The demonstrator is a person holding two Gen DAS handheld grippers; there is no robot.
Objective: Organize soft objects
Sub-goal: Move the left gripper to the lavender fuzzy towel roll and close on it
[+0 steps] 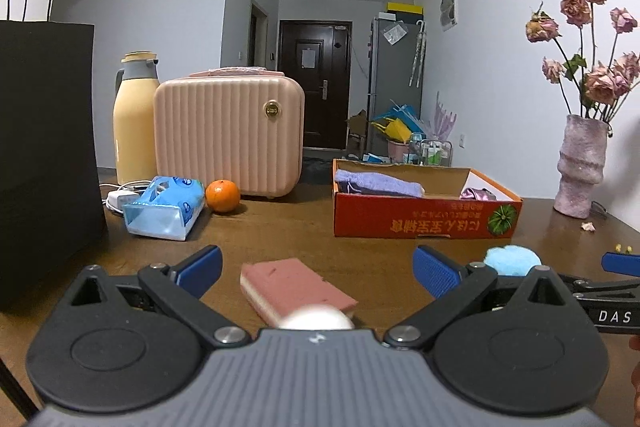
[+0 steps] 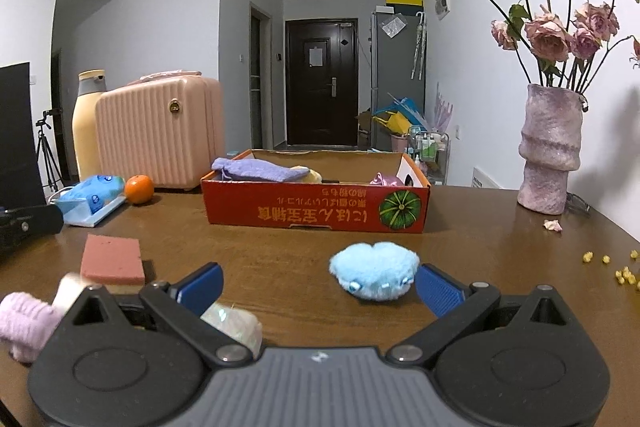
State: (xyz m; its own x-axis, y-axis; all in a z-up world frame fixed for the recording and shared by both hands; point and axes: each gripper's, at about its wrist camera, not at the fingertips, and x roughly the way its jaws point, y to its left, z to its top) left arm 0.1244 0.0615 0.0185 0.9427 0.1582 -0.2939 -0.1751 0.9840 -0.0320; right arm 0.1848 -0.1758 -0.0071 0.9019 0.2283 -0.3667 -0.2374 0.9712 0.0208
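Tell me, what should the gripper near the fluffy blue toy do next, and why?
Probably ease the right gripper forward and a little to its right, so the open jaws straddle the blue plush toy, then close. The toy sits on the table outside the red cardboard box, just ahead of the right-hand finger, and the gripper holds nothing.

You have a pink sponge (image 1: 296, 287) lying flat near the tabletop's near edge; a fluffy blue plush (image 2: 374, 271) right of it; a purple cloth (image 2: 260, 169) inside the orange box (image 2: 316, 215).
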